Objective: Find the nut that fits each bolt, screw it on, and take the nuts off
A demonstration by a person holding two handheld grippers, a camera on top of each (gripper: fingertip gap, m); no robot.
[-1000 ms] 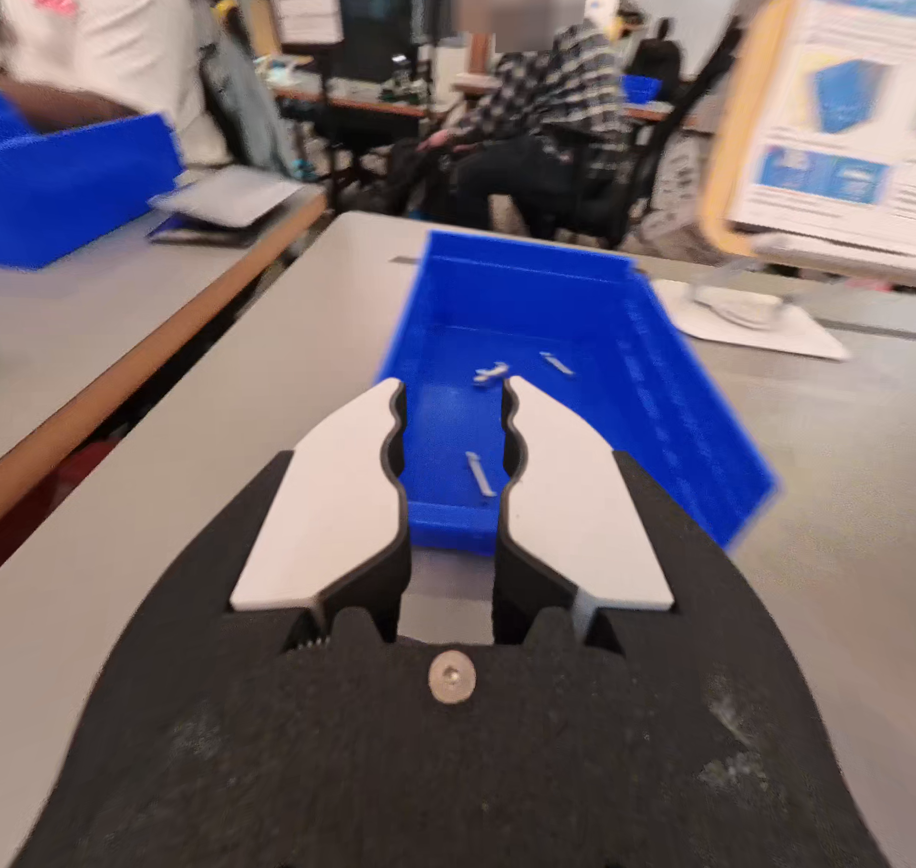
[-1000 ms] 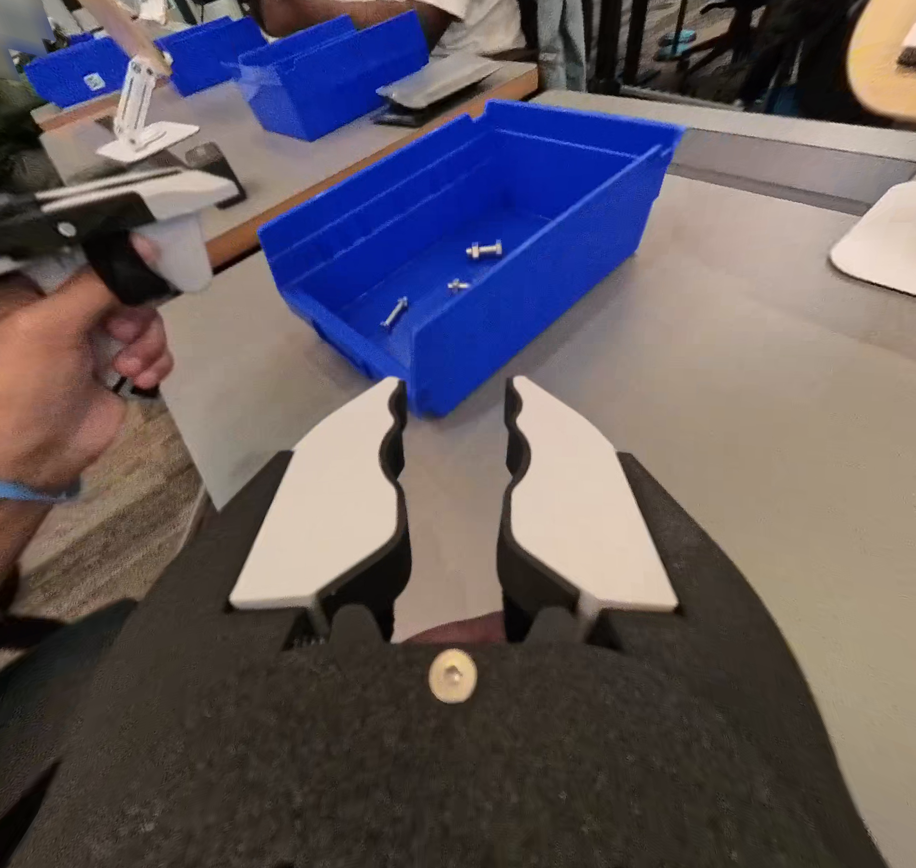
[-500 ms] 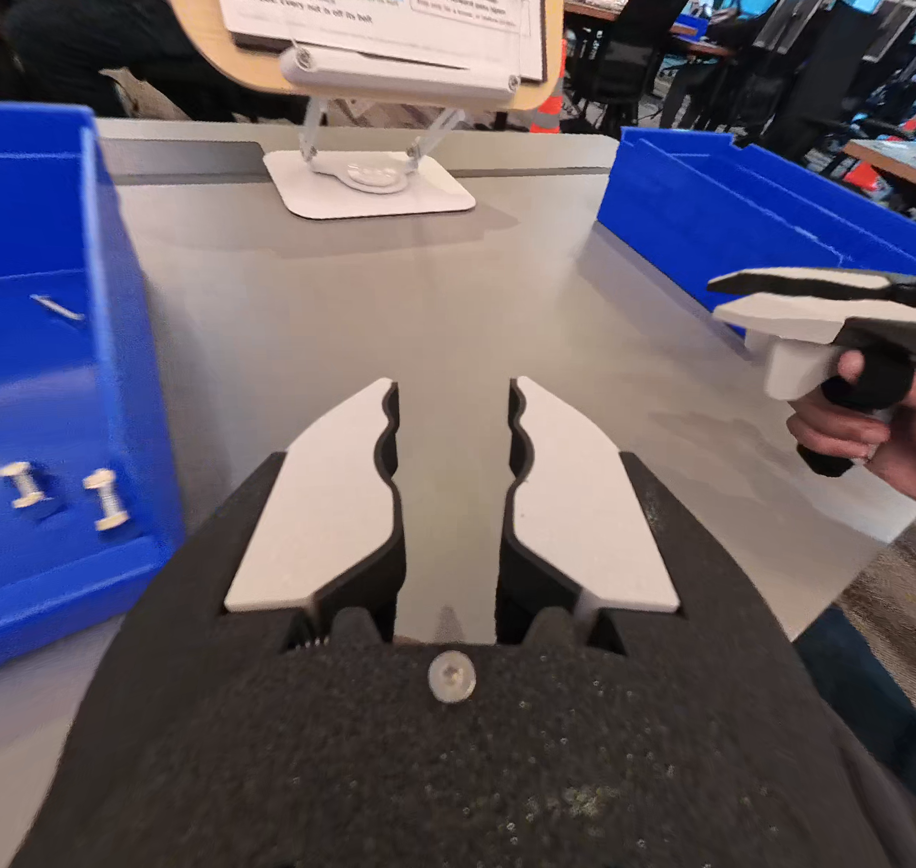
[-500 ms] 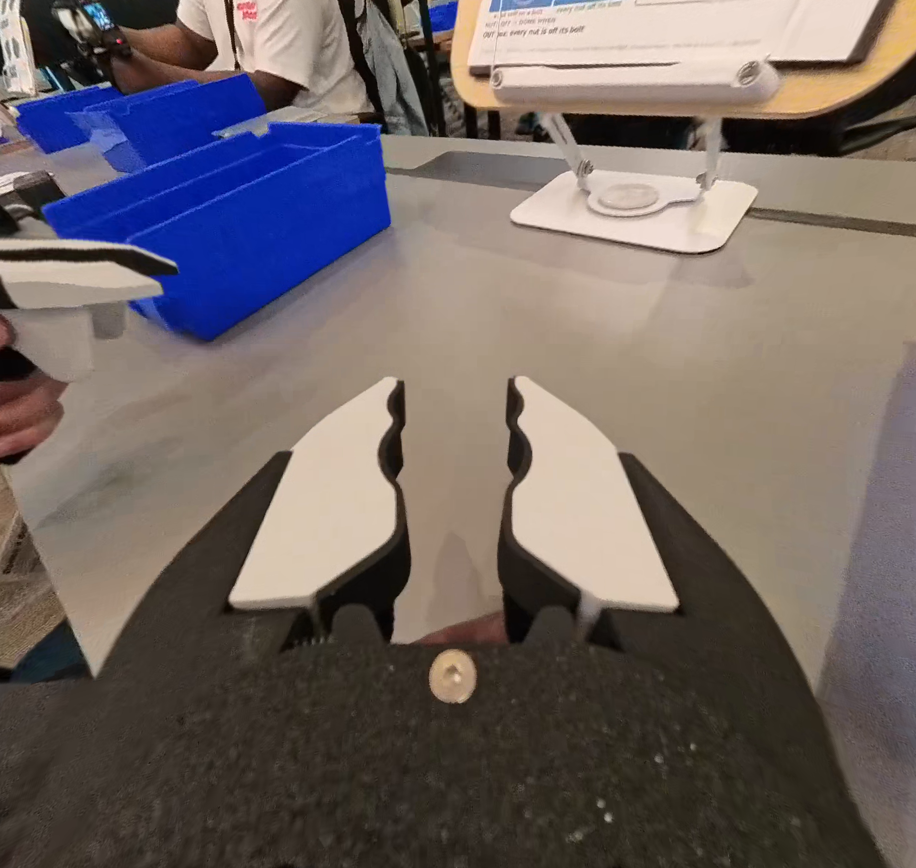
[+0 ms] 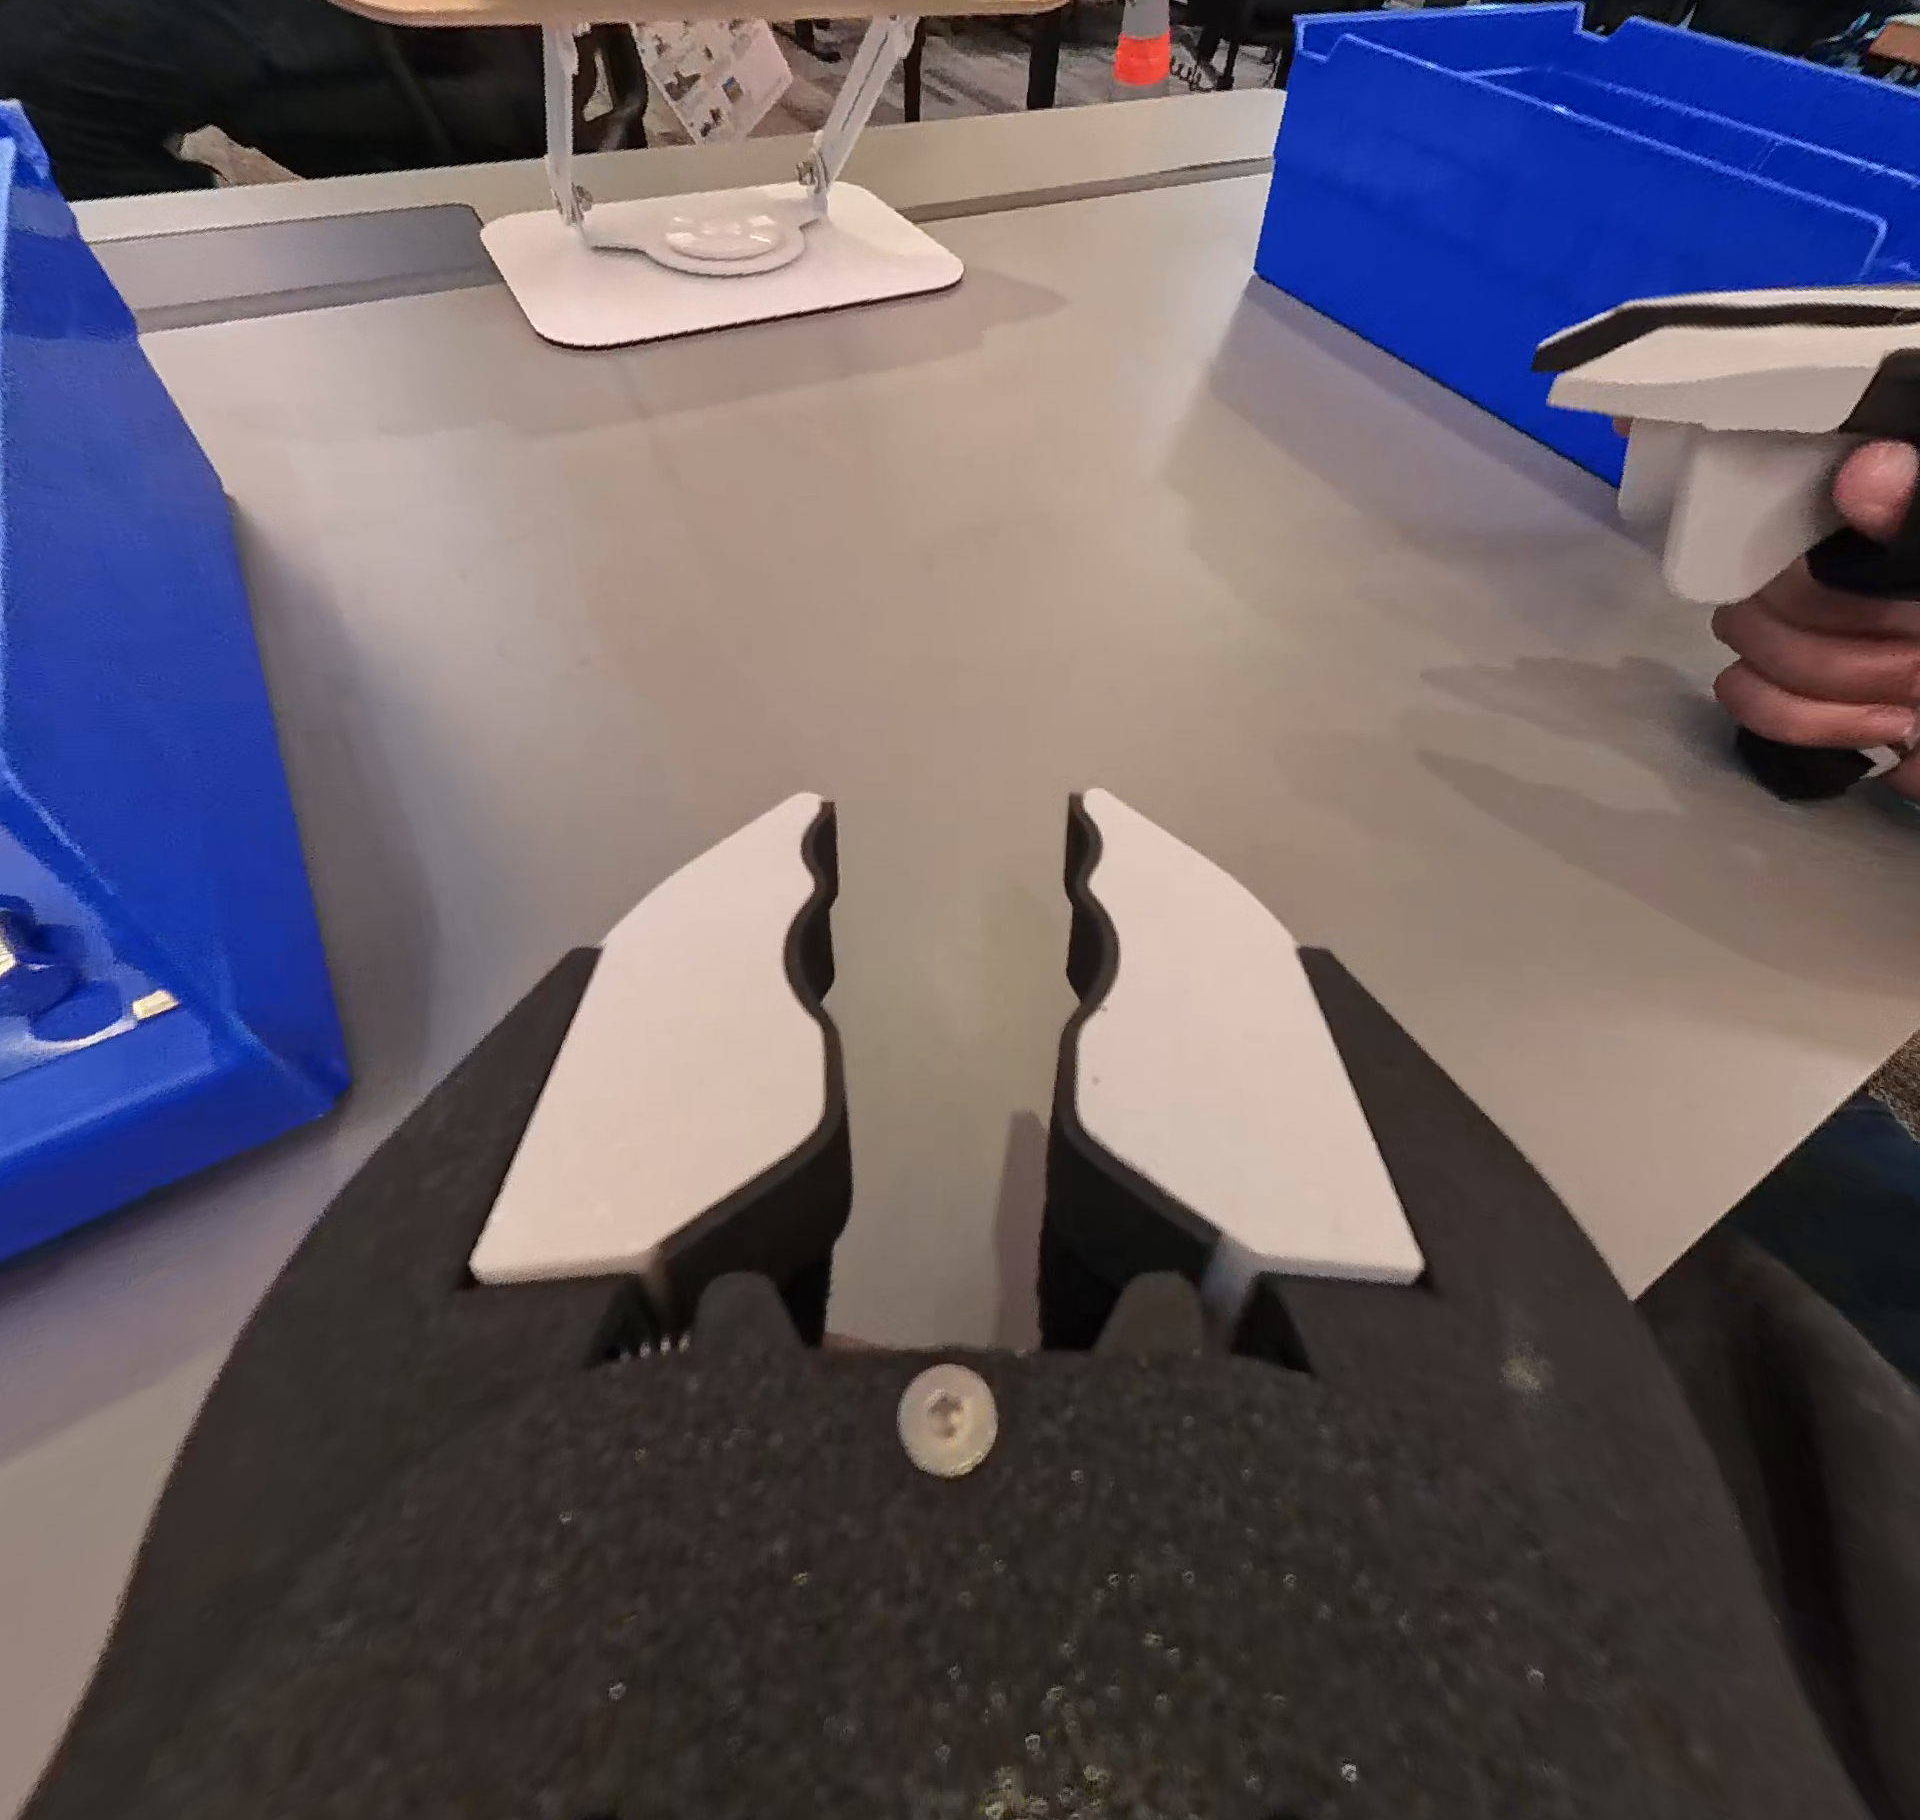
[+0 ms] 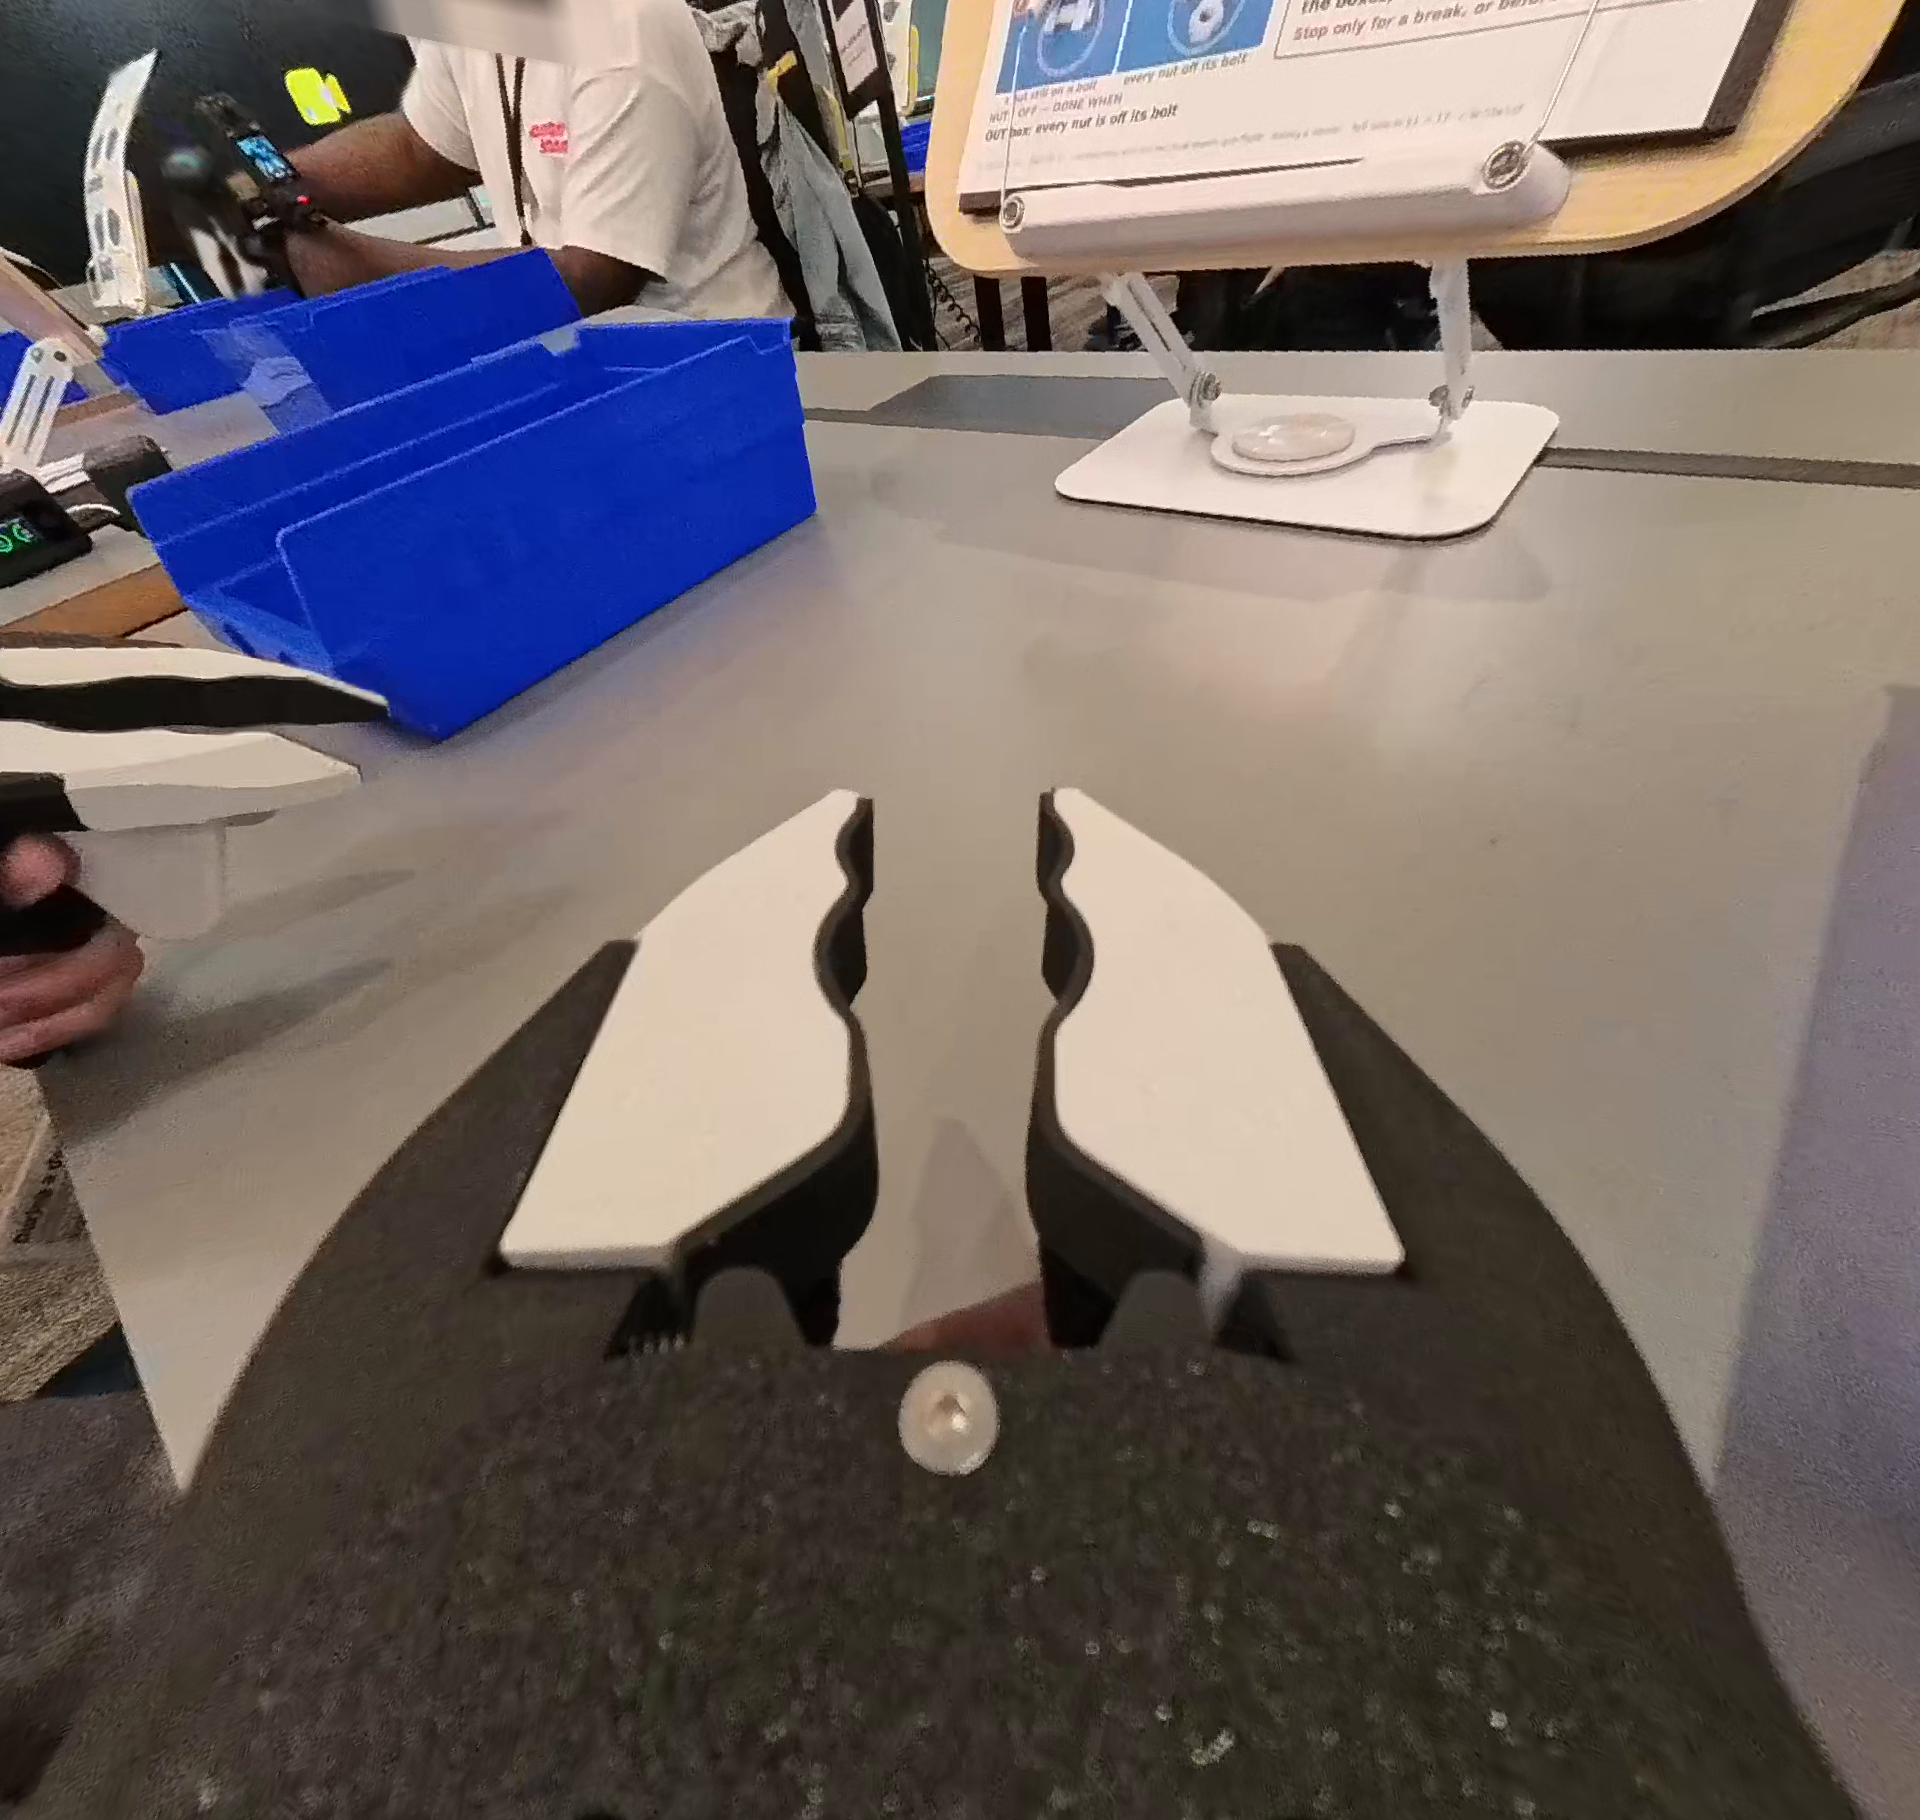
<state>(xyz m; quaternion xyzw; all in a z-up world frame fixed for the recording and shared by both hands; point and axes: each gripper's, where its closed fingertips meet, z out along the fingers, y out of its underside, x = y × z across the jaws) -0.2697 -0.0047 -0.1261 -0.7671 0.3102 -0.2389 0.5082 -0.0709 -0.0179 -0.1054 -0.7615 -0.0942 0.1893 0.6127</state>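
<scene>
Over at the left edge of the left wrist view, a blue bin (image 5: pixel 135 731) sits on the grey table (image 5: pixel 935 575), with a bit of metal hardware (image 5: pixel 151 1008) showing inside it at lower left, too cropped to tell bolt from nut. Centre frame, the left gripper (image 5: pixel 948 809) hovers over bare table, fingers parted, holding nothing. A white stand (image 5: pixel 727 264) sits at upper centre. At upper right lies a second blue bin (image 5: pixel 1507 212). In the right wrist view, the right gripper (image 6: pixel 956 804) is likewise parted and empty.
</scene>
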